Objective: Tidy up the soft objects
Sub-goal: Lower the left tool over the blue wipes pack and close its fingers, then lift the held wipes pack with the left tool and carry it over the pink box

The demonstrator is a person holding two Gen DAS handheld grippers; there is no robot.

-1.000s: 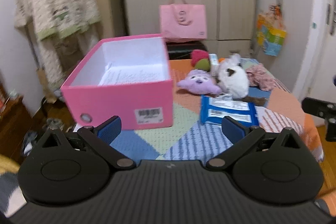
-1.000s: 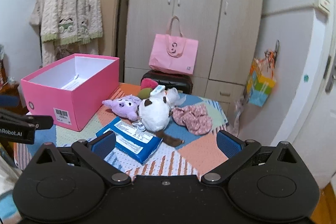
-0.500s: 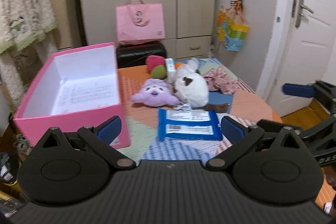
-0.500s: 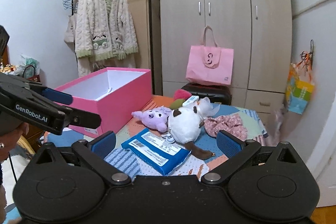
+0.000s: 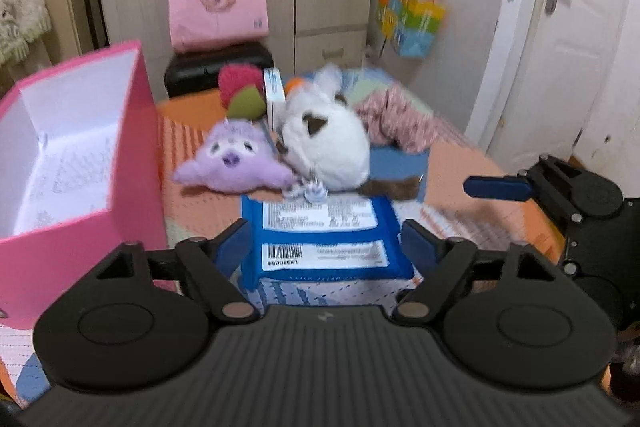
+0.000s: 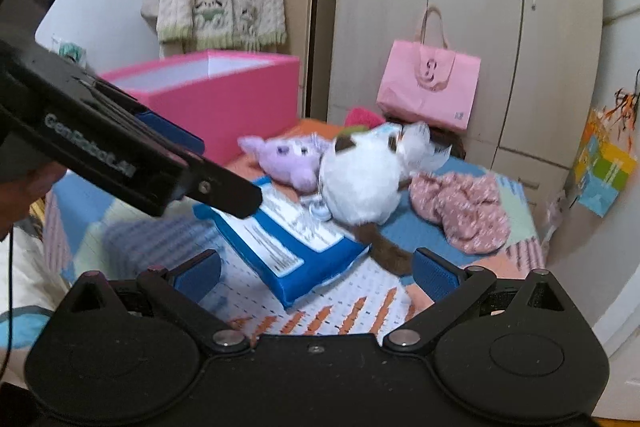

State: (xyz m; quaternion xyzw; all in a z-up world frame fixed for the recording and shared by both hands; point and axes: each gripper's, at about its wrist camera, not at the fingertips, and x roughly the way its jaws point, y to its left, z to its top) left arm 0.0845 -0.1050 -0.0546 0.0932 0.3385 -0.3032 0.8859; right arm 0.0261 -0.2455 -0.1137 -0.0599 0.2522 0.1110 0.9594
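Patchwork quilt [image 5: 460,187] w/ fluffy white plush [image 5: 326,147]; left tool [image 5: 326,247] closing round flat blue pack [image 5: 324,243], right tool [image 6: 316,275] apart.

Pink box [image 5: 80,163] cropped at left edge

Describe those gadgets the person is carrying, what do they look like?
Each hand-held gripper is matte black plastic: a ribbed body, two round discs with triangular cut-outs, silver pivot pins, and two slim arms ending in blue ribbed pads. The left hand-held gripper shows "GenRobot.AI" in pale lettering along its side in the right wrist view. The right hand-held gripper looks the same. A thin dark cable hangs at that view's left edge.
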